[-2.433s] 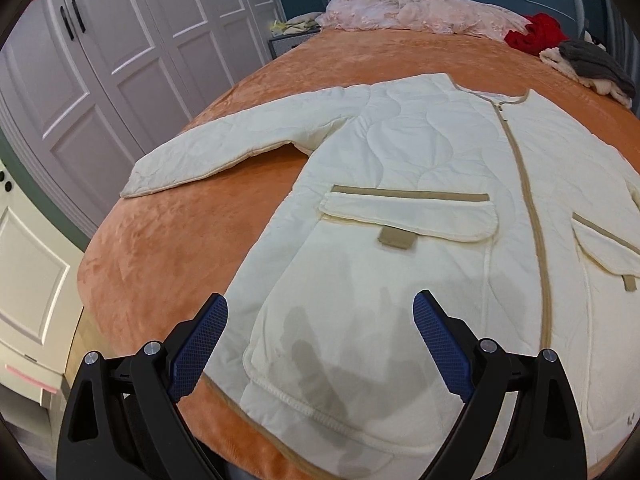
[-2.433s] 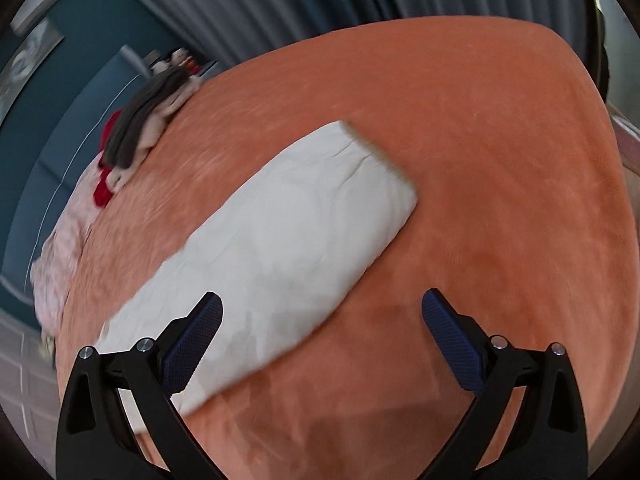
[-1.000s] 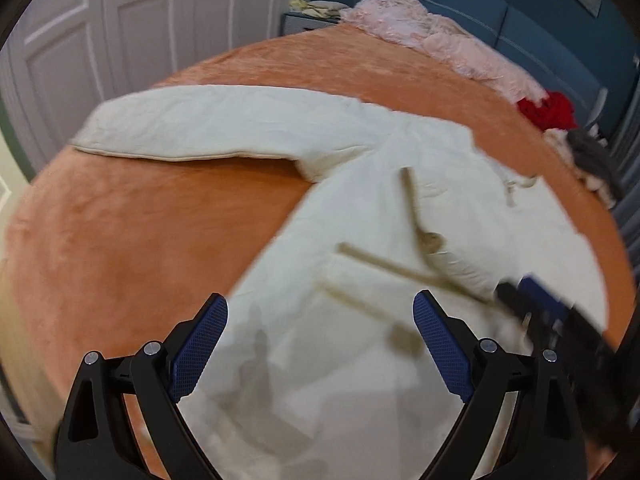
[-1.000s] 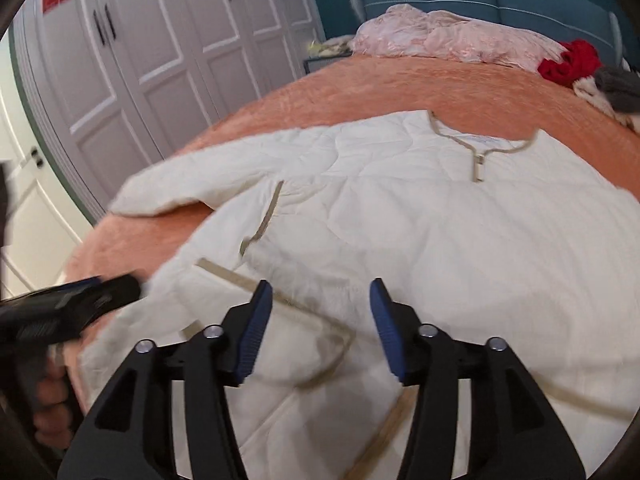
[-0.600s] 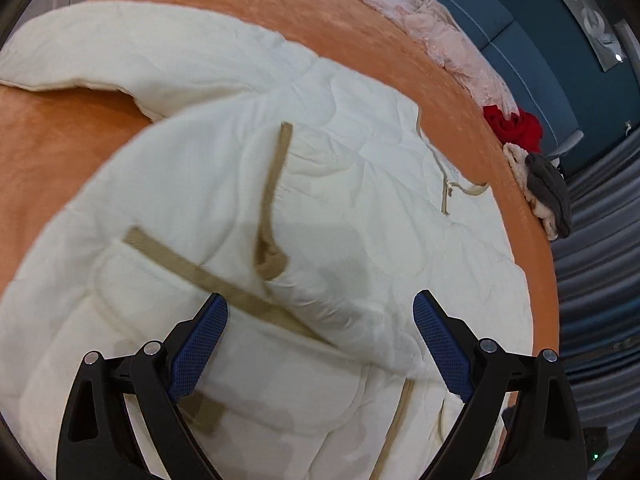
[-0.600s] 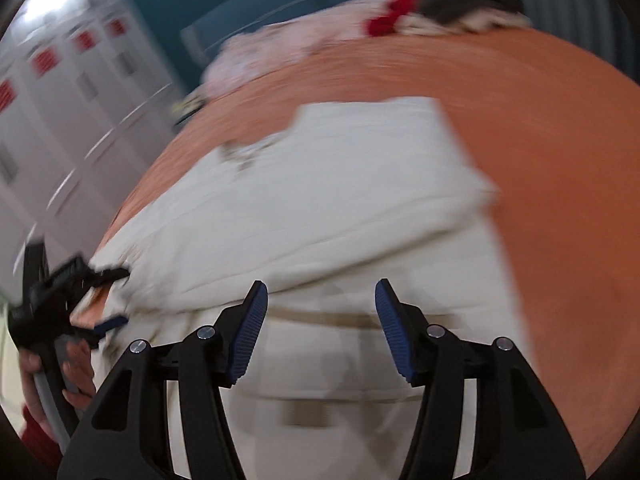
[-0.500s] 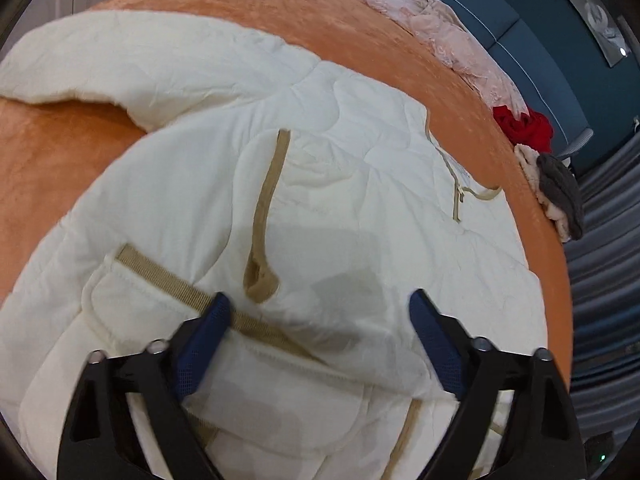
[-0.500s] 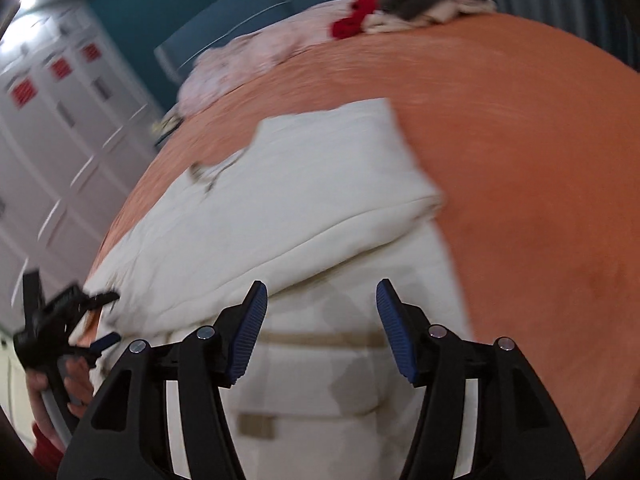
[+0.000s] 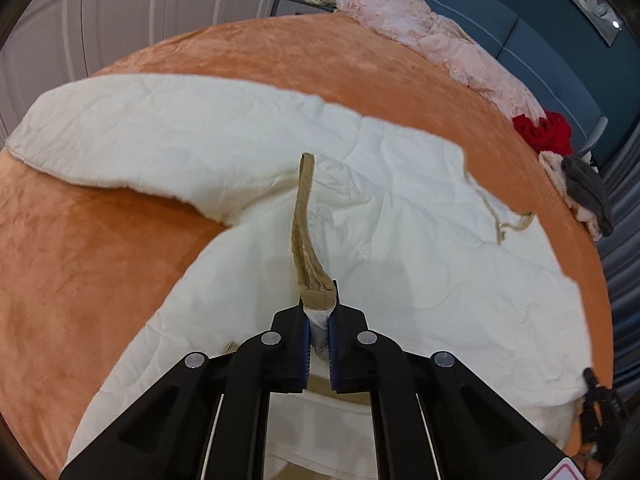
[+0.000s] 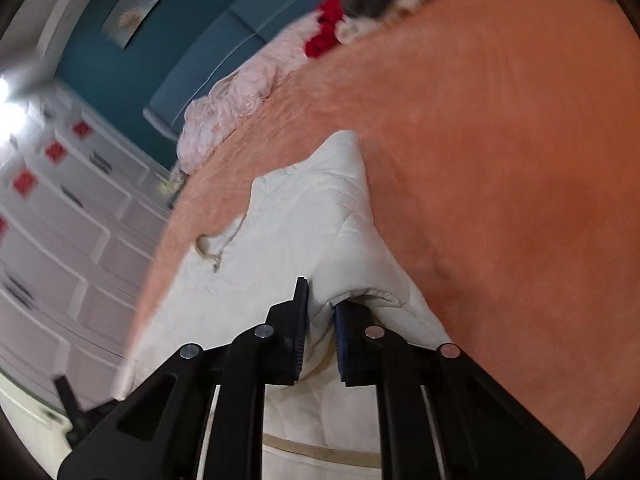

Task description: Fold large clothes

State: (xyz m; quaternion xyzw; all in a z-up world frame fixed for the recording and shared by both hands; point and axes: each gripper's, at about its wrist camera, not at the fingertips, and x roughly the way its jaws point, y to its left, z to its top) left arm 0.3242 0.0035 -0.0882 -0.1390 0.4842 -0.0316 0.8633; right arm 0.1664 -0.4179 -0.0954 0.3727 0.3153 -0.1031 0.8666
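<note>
A cream quilted jacket with tan trim lies on an orange bed. Its right half is folded over the left, and one sleeve stretches out to the left. My left gripper is shut on the jacket's tan-trimmed edge, which rises in a ridge. My right gripper is shut on a bunched fold of the jacket beside bare bedspread. The right gripper also shows at the left wrist view's lower right edge.
At the head of the bed lie a pink garment, a red garment and a grey and cream pile. White wardrobe doors stand to the left. A blue headboard is behind.
Both grippers closed from open onto the jacket, the left on the tan-trimmed edge, the right on a fold. Earlier the jacket's right half was folded over the left.
</note>
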